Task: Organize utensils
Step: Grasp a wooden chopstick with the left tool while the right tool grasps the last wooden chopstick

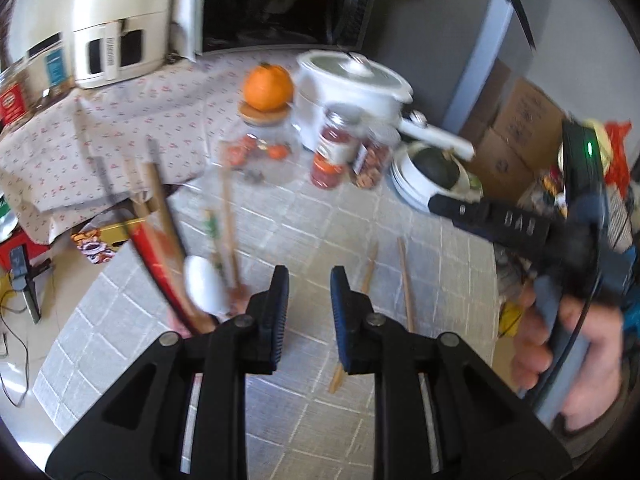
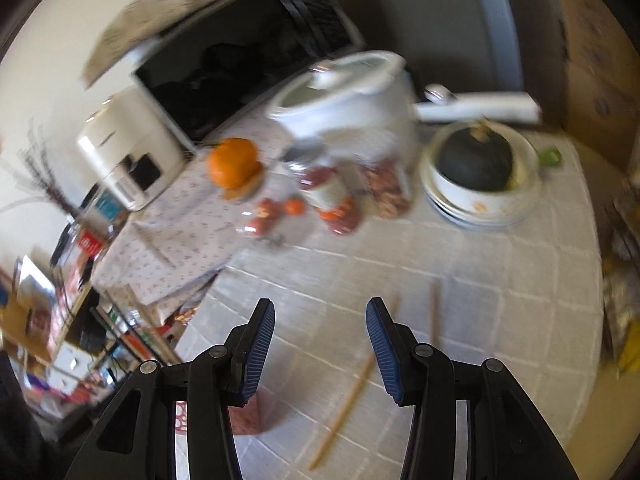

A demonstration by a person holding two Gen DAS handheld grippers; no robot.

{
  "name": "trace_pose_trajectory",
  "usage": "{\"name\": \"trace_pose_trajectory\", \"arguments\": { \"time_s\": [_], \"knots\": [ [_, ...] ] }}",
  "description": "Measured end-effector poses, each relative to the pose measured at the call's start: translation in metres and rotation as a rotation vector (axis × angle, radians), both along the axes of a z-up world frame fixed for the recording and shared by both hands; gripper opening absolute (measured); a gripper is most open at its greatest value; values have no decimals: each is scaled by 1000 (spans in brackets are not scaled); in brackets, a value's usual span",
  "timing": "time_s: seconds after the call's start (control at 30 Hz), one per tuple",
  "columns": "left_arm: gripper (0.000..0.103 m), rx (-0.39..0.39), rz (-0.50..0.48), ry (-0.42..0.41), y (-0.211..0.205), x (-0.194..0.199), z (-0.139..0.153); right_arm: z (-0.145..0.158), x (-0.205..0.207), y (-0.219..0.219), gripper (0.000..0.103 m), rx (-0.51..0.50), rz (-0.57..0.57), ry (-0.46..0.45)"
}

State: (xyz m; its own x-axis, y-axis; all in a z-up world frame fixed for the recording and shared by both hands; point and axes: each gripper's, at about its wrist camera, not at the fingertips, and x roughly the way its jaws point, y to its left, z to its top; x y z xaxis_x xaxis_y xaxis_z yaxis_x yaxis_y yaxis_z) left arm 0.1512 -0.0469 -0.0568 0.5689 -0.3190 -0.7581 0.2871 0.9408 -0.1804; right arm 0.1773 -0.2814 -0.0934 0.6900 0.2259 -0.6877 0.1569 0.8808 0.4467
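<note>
Two wooden chopsticks lie loose on the grey tiled tablecloth; one [image 1: 405, 280] [image 2: 433, 312] lies to the right, the other [image 1: 368, 270] [image 2: 348, 400] partly under my fingers. At the left, several utensils stand bunched together: wooden sticks [image 1: 228, 220], a red-handled tool [image 1: 154, 264] and a white spoon [image 1: 204, 284]; their holder [image 2: 250, 414] is mostly hidden. My left gripper [image 1: 309, 284] is open and empty above the table, just right of the bunch. My right gripper [image 2: 320, 320] is open and empty above the chopsticks; it also shows in the left wrist view [image 1: 520, 224].
At the back stand a white pot [image 1: 352, 88] [image 2: 348, 108], jars [image 1: 334, 152] [image 2: 332, 196], an orange [image 1: 268, 86] [image 2: 234, 162] on a glass jar, and a bowl with a dark squash [image 1: 436, 168] [image 2: 476, 164]. A microwave [image 1: 280, 0] and floral cloth [image 1: 120, 128] lie behind left.
</note>
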Motion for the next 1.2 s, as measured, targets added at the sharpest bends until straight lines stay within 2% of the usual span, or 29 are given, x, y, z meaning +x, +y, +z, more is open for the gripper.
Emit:
{"name": "trace_pose_trajectory", "arguments": {
  "time_s": [0.13,0.23,0.33,0.5,0.6,0.7,0.77,0.8,0.87,0.9,1.03,1.1,1.2],
  "knots": [
    [34,70,-64,47,-36,3,-21,-13,-1,-22,49,27,-42,87],
    [35,99,-105,117,-60,9,-42,-31,-2,-41,49,95,-53,197],
    [35,113,-129,172,-82,16,-64,-46,-4,-56,49,144,-78,262],
    [35,182,-143,224,-112,40,-95,-45,-10,-69,49,169,-96,268],
    [35,175,-129,263,-123,57,-109,-41,-13,-75,49,179,-92,258],
    [35,224,-122,251,-135,71,-122,-41,-12,-77,49,194,-83,260],
    [35,224,-110,255,-140,78,-138,-41,-12,-78,49,204,-82,264],
    [35,231,-104,288,-143,80,-151,-40,-11,-78,49,204,-80,264],
    [21,219,-101,210,-144,71,-156,-39,-10,-77,49,196,-73,265],
    [10,229,-103,200,-145,69,-157,-38,-10,-78,49,194,-72,263],
    [7,242,-87,202,-137,58,-154,-38,-7,-76,49,183,-79,260],
    [7,180,-88,149,-130,47,-139,-41,-3,-74,49,165,-71,259],
    [7,128,-89,92,-121,32,-117,-60,8,-69,49,64,-69,306]
  ]
}}
